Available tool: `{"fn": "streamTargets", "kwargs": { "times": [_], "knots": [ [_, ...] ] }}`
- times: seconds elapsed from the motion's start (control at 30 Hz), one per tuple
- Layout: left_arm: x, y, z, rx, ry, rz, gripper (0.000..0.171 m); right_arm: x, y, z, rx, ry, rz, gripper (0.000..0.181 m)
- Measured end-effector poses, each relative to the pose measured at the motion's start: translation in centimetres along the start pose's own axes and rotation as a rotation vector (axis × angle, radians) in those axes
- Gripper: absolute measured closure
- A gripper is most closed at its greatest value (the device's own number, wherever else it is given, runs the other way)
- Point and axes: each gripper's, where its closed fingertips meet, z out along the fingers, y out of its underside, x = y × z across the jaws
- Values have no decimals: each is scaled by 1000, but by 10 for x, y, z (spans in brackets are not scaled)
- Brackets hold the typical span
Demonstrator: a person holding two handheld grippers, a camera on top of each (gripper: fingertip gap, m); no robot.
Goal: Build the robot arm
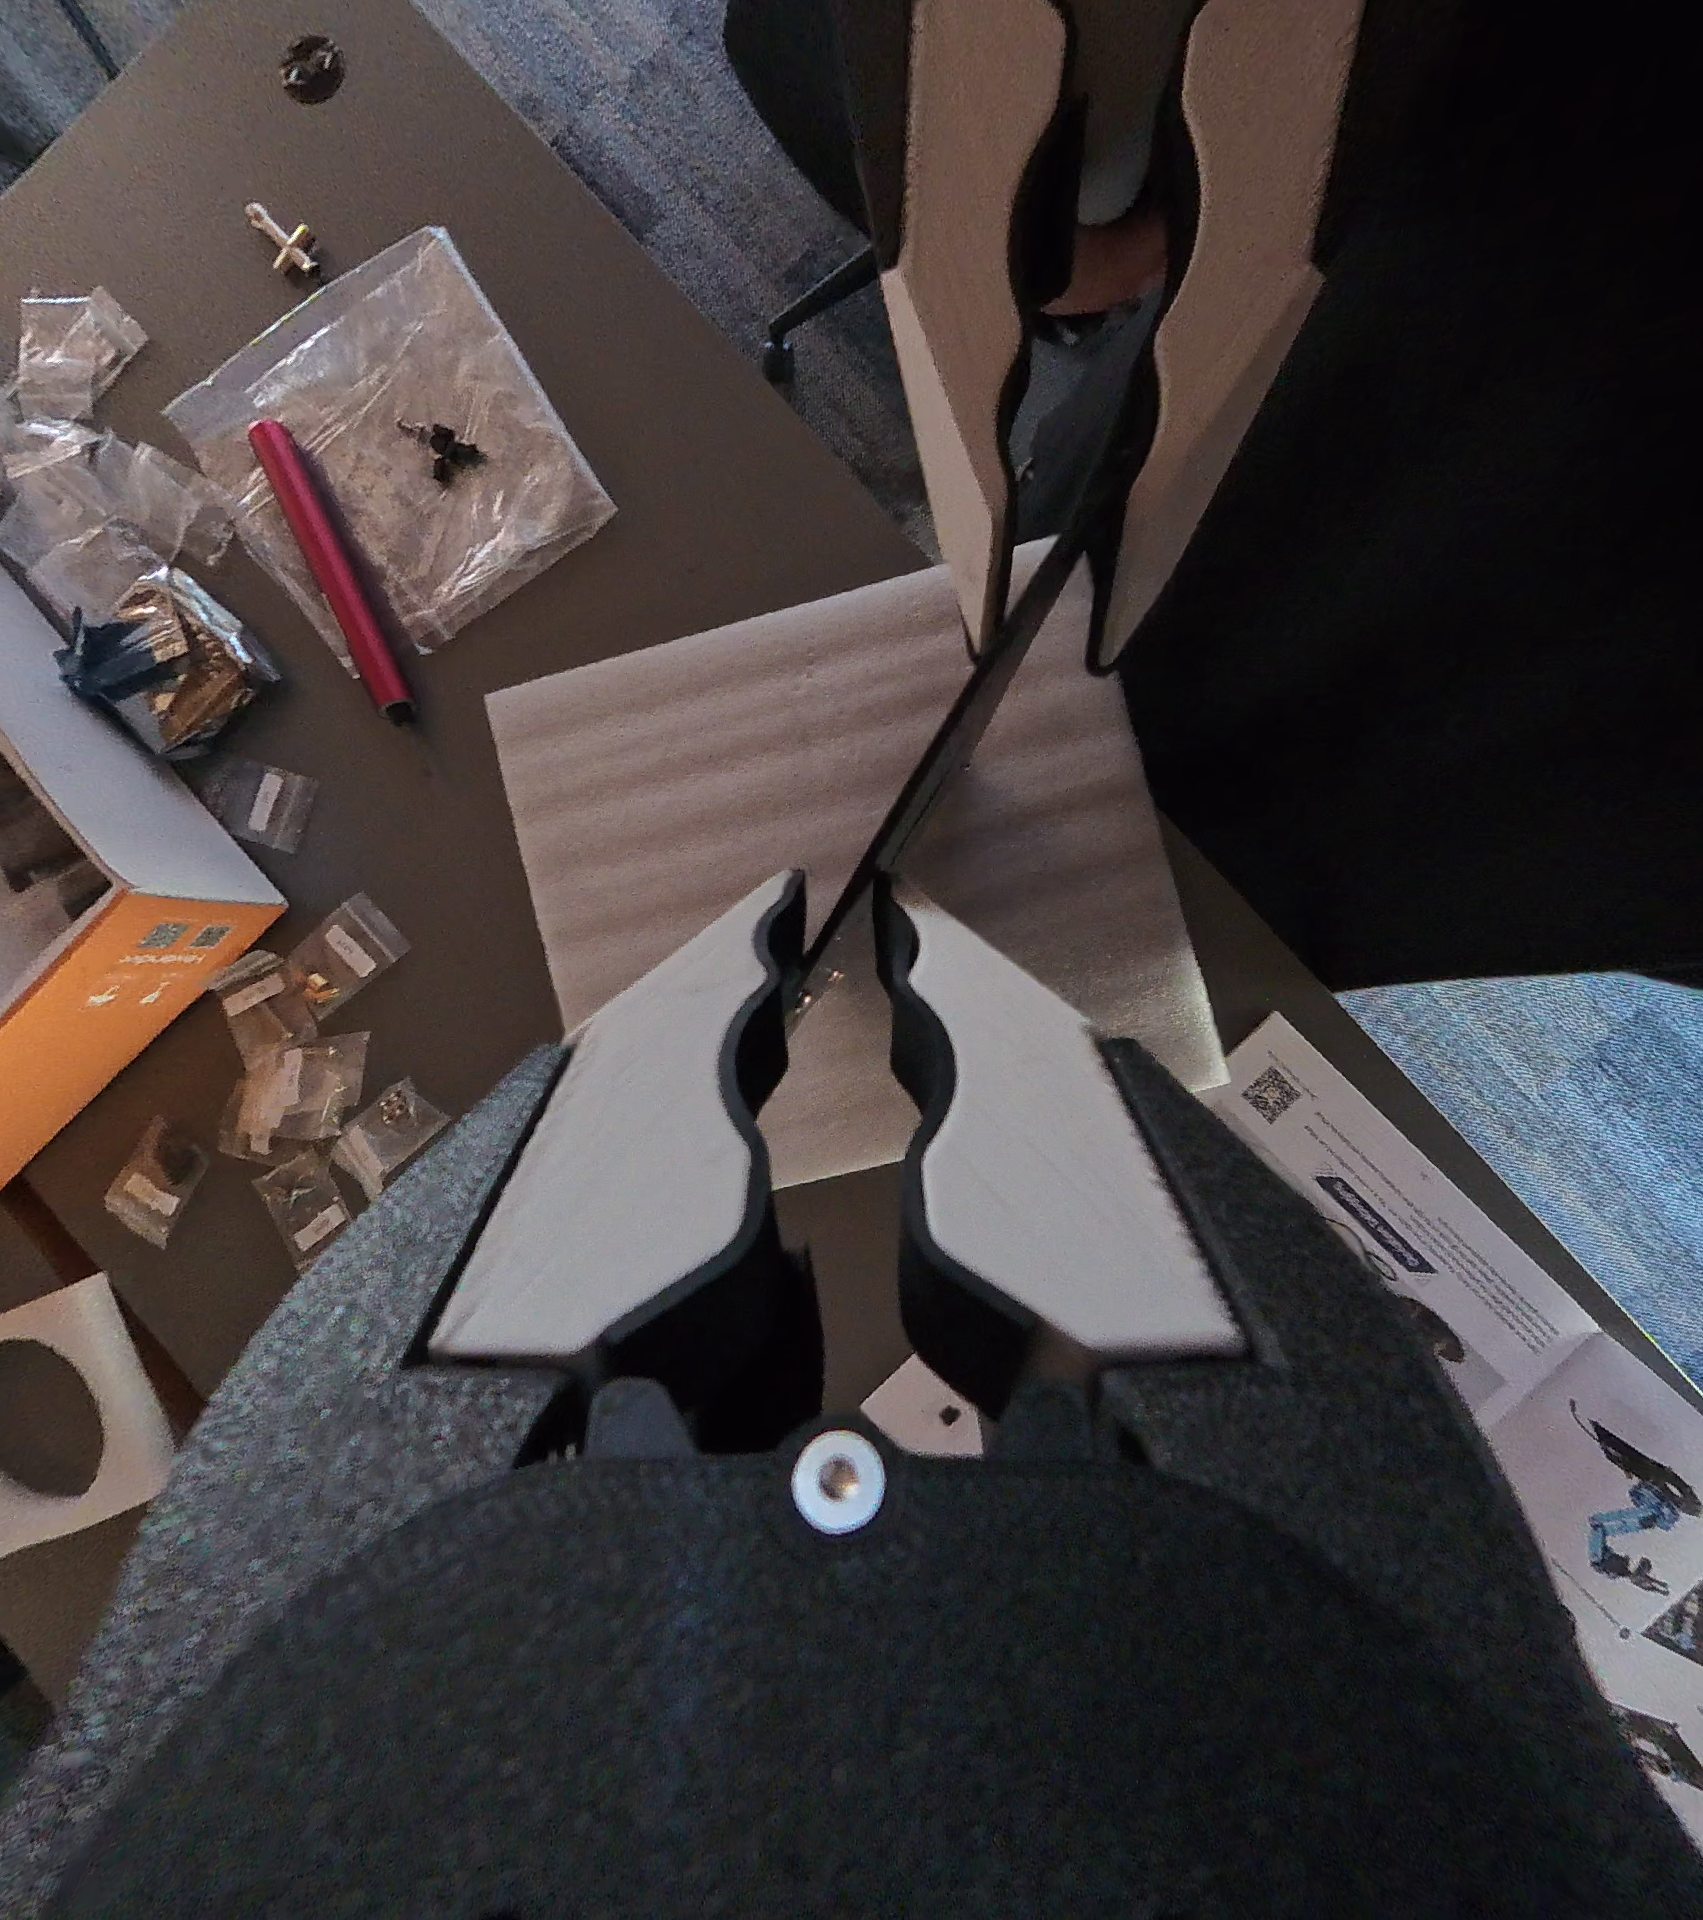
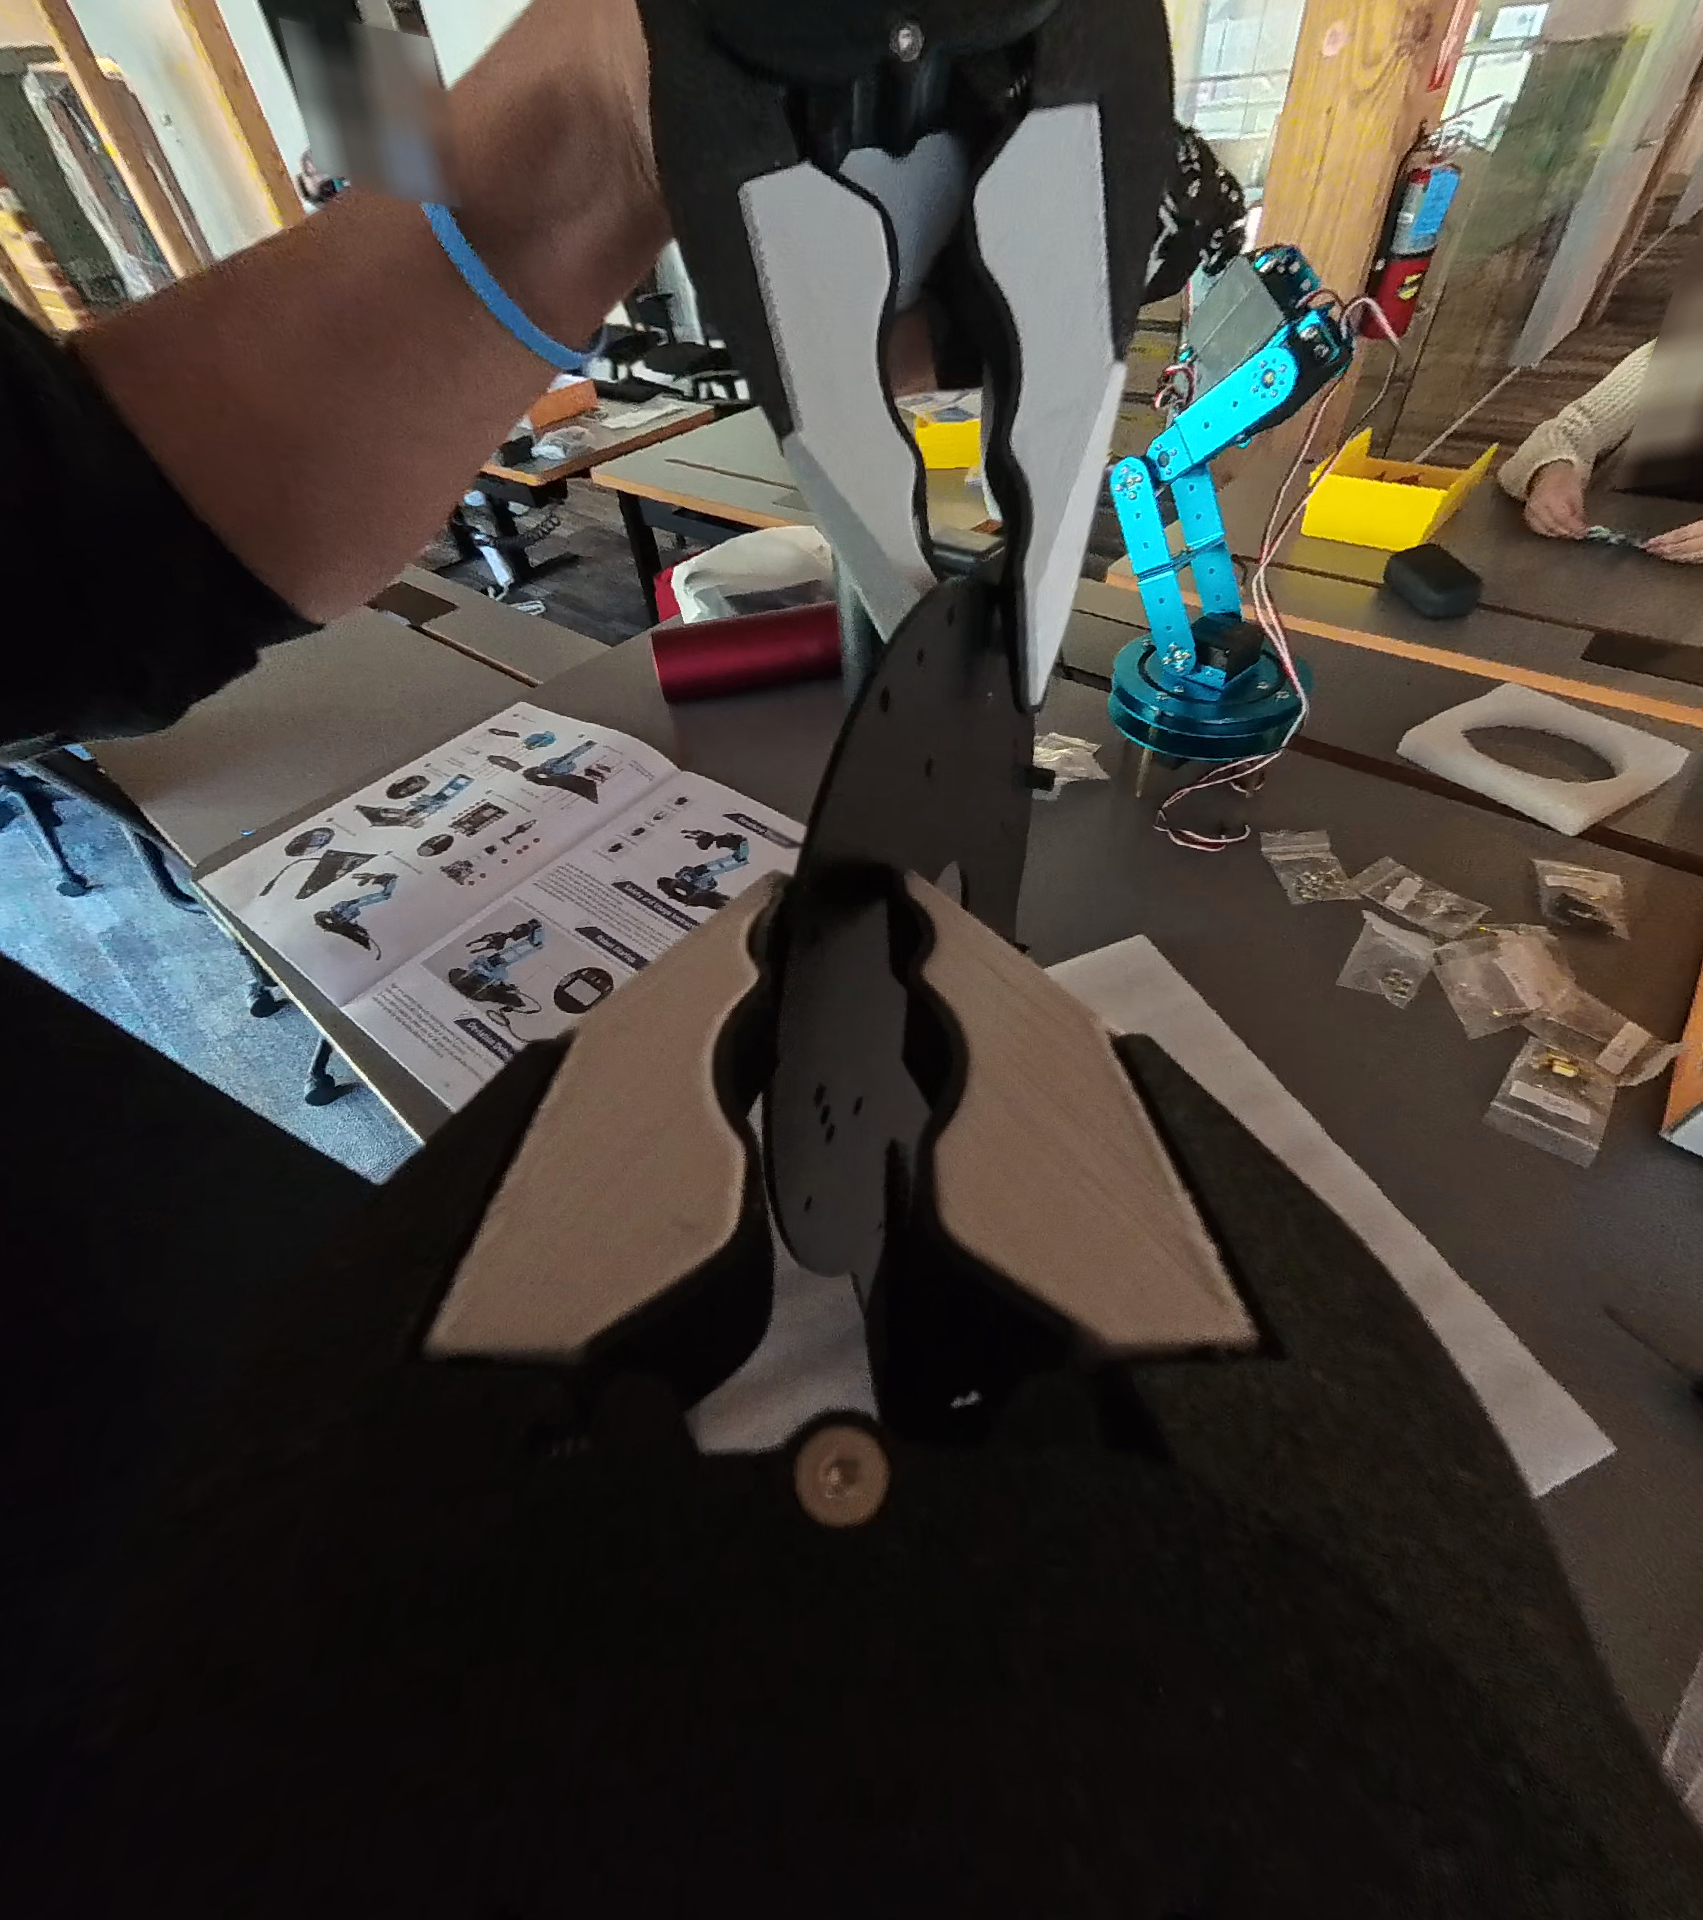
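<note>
Both grippers clamp one thin flat black perforated plate above the brown table: right gripper on its near edge, left gripper opposite. Beneath lies a white foam sheet, with an open illustrated manual beside.

- My left gripper and right gripper face each other, plate between them.
- Foam sheet lies beneath; booklet left, robot arm behind.
</note>
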Motion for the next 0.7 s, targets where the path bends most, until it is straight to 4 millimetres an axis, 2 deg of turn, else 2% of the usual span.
{"fn": "streamTargets", "kwargs": {
  "times": [0.07, 0.17, 0.33, 0.43, 0.57, 0.7],
  "knots": [
    [-4, 1, 0, -10, -31, -3, 159, 5, -1, -1, 4, 43, -28, 169],
    [-6, -3, 2, -12, -67, -19, 162, 25, -2, -8, -13, 187, -97, 180],
    [-13, 2, -1, -119, -50, 32, 166, 36, -6, -5, -23, 176, -34, 181],
    [-26, -2, -13, -163, 7, 38, 167, 42, -18, -3, -13, 220, -37, 181],
    [-51, -13, -26, -205, 30, 41, 166, 61, -36, -5, 43, 302, -29, 181],
    [-66, -4, -11, -255, 53, 24, 165, 77, -21, 1, 17, 345, 14, 180]
  ]
}}
